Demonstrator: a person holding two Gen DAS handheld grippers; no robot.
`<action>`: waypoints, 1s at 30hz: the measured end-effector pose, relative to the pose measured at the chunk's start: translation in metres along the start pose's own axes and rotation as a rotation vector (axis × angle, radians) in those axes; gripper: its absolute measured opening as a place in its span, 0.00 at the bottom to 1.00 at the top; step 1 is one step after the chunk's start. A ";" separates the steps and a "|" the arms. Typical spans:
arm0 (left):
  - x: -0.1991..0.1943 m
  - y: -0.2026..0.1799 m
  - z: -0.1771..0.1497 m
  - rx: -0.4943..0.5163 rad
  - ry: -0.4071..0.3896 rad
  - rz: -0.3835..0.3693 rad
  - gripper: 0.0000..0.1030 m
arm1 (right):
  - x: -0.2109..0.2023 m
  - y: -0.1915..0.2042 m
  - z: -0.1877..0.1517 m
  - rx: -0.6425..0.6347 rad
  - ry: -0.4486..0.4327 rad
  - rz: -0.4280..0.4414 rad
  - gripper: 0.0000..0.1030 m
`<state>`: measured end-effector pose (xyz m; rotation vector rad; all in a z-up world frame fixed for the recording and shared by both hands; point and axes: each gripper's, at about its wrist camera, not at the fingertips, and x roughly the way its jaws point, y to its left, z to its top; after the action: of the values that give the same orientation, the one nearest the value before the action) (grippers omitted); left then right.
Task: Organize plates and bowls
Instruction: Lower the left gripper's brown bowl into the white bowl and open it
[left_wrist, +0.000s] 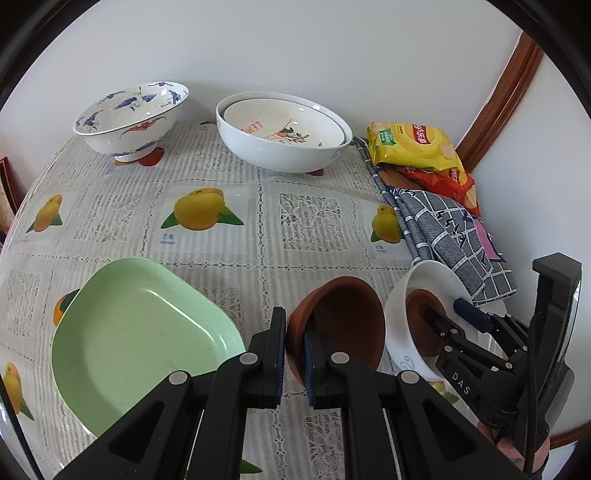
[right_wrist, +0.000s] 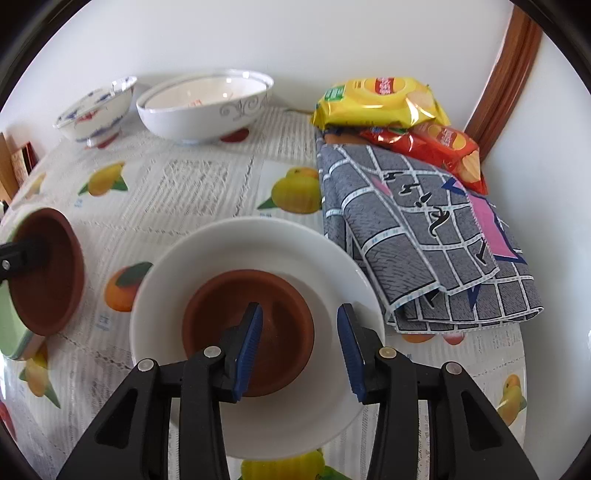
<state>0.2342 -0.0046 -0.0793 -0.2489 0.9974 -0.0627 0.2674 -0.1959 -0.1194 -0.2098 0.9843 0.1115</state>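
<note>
My left gripper (left_wrist: 293, 354) is shut on the rim of a brown clay bowl (left_wrist: 343, 321), which it holds tilted on its side just right of a pale green plate (left_wrist: 140, 339). The same bowl (right_wrist: 55, 273) shows at the left edge of the right wrist view. My right gripper (right_wrist: 301, 350) stands open over a white bowl (right_wrist: 332, 266) that has a second brown clay bowl (right_wrist: 229, 295) inside it. One pad is inside that brown bowl and the other outside its rim; neither presses on it.
At the back by the wall stand a blue-patterned footed bowl (left_wrist: 129, 122) and two nested white bowls (left_wrist: 284, 136). A folded grey checked cloth (right_wrist: 424, 240) lies to the right, with yellow (right_wrist: 380, 99) and red (right_wrist: 439, 144) snack packets behind it. The table (left_wrist: 306, 221) has a fruit-print cover.
</note>
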 end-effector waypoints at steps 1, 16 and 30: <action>-0.001 -0.002 0.000 0.004 -0.002 -0.004 0.09 | -0.005 -0.002 0.000 0.010 -0.009 0.012 0.41; -0.017 -0.058 -0.001 0.080 -0.028 -0.048 0.09 | -0.082 -0.065 -0.022 0.169 -0.142 0.052 0.47; 0.024 -0.107 0.004 0.111 0.018 -0.062 0.09 | -0.097 -0.125 -0.074 0.272 -0.110 -0.006 0.47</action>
<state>0.2573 -0.1115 -0.0719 -0.1775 1.0006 -0.1767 0.1776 -0.3341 -0.0621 0.0429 0.8786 -0.0172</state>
